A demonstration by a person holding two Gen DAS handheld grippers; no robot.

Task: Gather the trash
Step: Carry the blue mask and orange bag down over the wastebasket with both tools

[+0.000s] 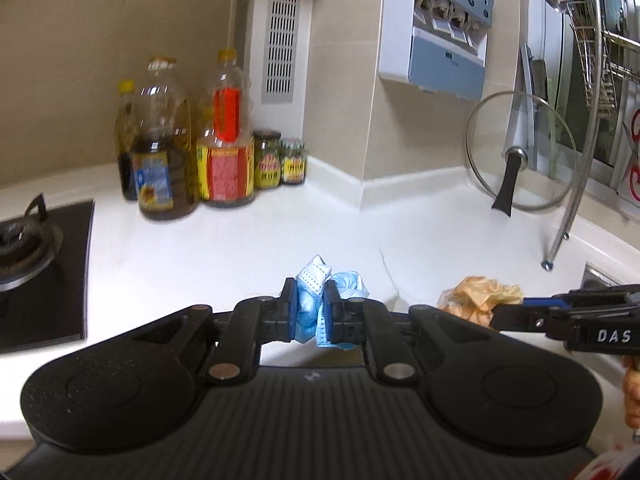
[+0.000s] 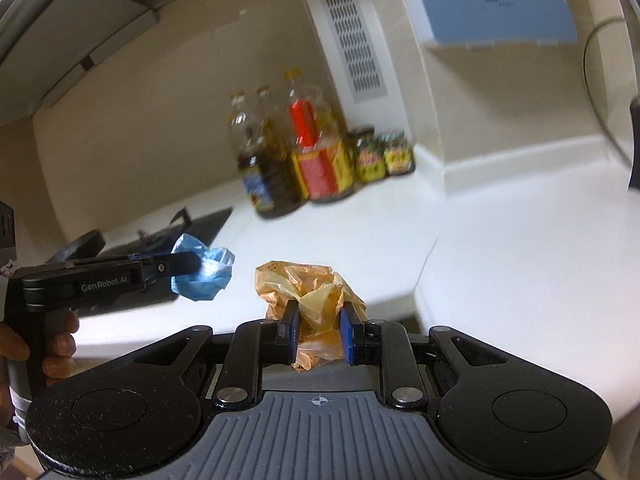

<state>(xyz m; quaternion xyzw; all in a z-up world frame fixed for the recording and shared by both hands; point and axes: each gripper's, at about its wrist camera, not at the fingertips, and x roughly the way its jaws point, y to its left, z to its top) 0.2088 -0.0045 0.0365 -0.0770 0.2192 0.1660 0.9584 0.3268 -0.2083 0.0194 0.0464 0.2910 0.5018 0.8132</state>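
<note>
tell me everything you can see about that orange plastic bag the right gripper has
The orange plastic bag is thin, translucent film, crumpled into a loose wad with faint print on it. It is pinched between the blue pads of the right gripper, its bulk sticking out past the fingertips and a fold hanging below. It is held over the white countertop; whether it touches the surface cannot be told. Nothing else touches it.

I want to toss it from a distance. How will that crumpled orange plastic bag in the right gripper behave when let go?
The orange plastic bag looks thin, crumpled and floppy, so probably very light. It may spring open or cling to the fingers, and would likely flutter rather than fly straight.
</note>
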